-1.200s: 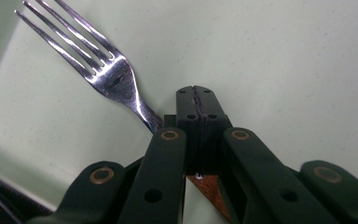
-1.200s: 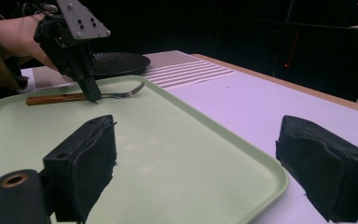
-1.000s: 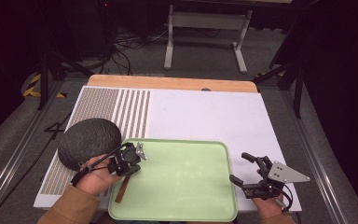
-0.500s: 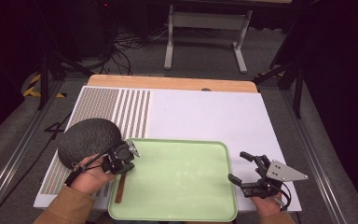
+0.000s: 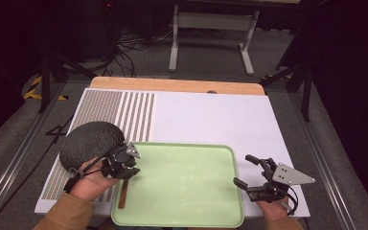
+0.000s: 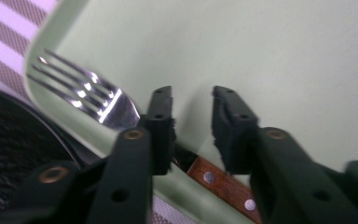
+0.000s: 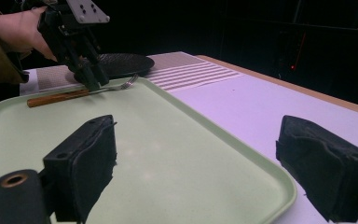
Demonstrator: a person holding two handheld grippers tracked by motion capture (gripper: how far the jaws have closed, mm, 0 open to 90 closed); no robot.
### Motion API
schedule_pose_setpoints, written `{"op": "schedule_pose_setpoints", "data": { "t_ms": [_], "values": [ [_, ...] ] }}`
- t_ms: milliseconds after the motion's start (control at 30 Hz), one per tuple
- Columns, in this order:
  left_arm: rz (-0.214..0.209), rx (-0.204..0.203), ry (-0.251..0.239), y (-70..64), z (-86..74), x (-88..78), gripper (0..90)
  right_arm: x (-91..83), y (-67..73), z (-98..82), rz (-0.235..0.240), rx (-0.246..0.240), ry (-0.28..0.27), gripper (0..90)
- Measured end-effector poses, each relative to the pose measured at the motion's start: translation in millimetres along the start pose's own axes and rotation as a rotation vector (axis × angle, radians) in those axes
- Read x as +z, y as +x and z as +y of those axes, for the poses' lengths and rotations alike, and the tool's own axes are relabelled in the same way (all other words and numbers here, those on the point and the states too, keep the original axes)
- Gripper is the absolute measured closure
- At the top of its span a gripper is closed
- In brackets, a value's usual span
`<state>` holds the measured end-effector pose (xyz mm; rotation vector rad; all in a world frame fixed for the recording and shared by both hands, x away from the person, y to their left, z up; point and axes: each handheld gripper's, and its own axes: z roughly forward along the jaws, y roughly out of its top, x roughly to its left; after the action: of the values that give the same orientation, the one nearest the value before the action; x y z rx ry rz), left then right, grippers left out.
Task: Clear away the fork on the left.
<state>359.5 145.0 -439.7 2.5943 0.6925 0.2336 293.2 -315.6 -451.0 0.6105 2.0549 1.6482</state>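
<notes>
As we read the scene, working outward from each pair of tongs:

Left tongs: our left gripper sits at the near-left rim of the tray, jaws parted by a narrow gap and closed on nothing, as the left gripper view shows.

Fork: the fork lies just under and beside these jaws. Its neck passes below the left jaw, its wooden handle runs back beneath the tongs, and its tines point ahead over the tray rim toward the plate.

Right tongs: our right gripper hovers at the tray's right edge, jaws wide apart and empty, well apart from the fork.

Tray: the green tray lies between the two tongs, bare apart from the fork at its left edge.

Plate: the dark plate sits just beyond our left tongs, off the tray.

Progress: we judge the fork is not gripped, so a grasp and any carrying remain.
</notes>
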Motion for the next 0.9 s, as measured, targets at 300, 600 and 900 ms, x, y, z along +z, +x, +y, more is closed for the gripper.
{"op": "schedule_pose_setpoints", "data": {
  "t_ms": [300,600,900],
  "values": [
    [-0.036,-0.035,-0.25,2.2,-9.8,-29.8,27.1,3.8,-0.3,1.5,0.009,-0.002,-0.001,12.3],
    [-0.167,-0.1,-0.526,11.5,-38.8,-42.0,11.9,5.9,-1.7,2.0,0.021,0.0,-0.009,12.3],
    [-0.147,-0.142,-0.714,14.3,-68.0,-34.5,8.4,4.9,-1.9,2.2,0.026,0.014,-0.019,12.0]
  ]
}}
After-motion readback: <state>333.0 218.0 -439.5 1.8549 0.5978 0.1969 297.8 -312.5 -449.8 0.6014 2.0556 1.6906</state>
